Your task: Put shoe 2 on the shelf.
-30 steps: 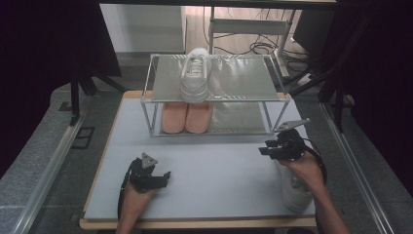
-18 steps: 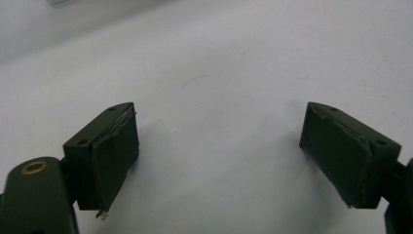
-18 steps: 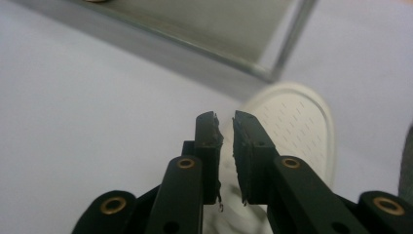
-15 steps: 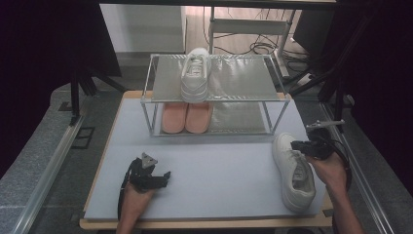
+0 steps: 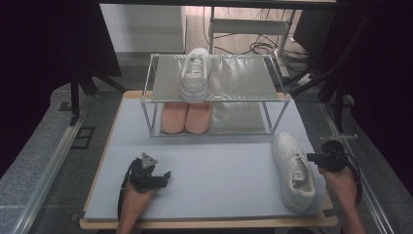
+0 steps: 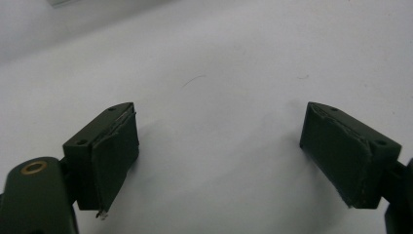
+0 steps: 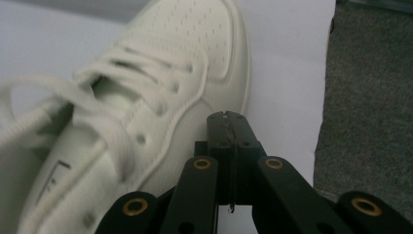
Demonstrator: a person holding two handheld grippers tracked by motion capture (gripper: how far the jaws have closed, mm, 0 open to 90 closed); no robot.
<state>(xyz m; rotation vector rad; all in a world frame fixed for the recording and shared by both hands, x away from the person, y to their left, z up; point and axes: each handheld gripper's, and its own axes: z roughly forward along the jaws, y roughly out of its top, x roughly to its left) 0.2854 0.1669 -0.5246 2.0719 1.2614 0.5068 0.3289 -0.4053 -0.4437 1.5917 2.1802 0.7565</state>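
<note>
A white sneaker (image 5: pixel 293 168) lies on the blue-grey mat (image 5: pixel 219 165) at the front right, toe toward the rack. My right gripper (image 5: pixel 312 157) sits just right of it. In the right gripper view its jaws (image 7: pixel 229 118) have just been closing and are shut with nothing between them, tips beside the sneaker's (image 7: pixel 146 97) side. My left gripper (image 5: pixel 164 175) rests at the front left of the mat. It is open (image 6: pixel 219 156), with bare mat between its pads. A second white sneaker (image 5: pixel 196 75) stands on the rack's top shelf.
A metal two-shelf rack (image 5: pixel 272 97) stands at the back of the mat. A pair of pink shoes (image 5: pixel 186 117) sits on its lower shelf, left of centre. The mat's right edge (image 7: pixel 321 97) runs close to my right gripper, with dark floor beyond.
My right gripper has moved right and toward the front, off the sneaker, which now lies in full view on the mat. Its jaws have come together. The left gripper has stayed put.
</note>
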